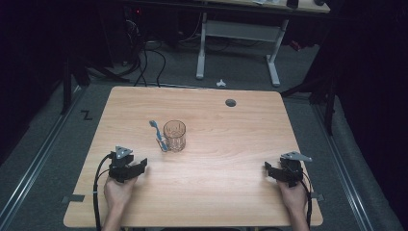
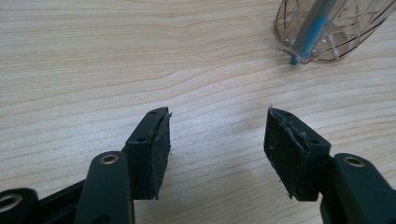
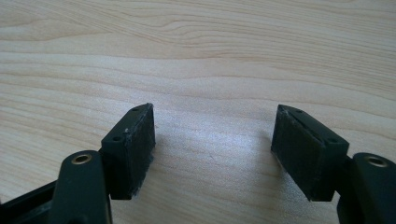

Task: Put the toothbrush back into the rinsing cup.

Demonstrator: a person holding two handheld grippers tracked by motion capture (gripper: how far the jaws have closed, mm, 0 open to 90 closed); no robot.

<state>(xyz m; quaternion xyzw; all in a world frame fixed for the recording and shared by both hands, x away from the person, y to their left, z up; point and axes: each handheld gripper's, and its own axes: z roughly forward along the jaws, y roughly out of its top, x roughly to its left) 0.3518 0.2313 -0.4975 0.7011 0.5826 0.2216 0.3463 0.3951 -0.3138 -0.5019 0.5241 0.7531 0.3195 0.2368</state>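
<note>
A wooden table point(image 1: 216, 192) is seen from above, and on it, a little left of centre, a clear glass point(image 1: 174, 135) stands upright. A blue toothbrush point(image 1: 158, 135) is propped in it, the bristle end sticking out up and to the left over the rim. In the left gripper view the glass point(image 2: 332, 29) is caught at the top right, the blue handle point(image 2: 312, 29) seen through its patterned wall and reaching the base. The left gripper point(image 1: 143, 165) is held low at the near left, well apart from the glass, which lies farther off and to its right; its jaws are spread wide, with bare wood alone seen between the pads point(image 2: 161, 151). No earlier picture is offered for comparison. At the near right the right gripper point(image 1: 266, 169) is held just above the tabletop, jaws likewise parted wide, nothing gripped, plain wood grain seen between its pads point(image 3: 140, 144). Both grippers are pointed inward across the table, the glass left untouched
</note>
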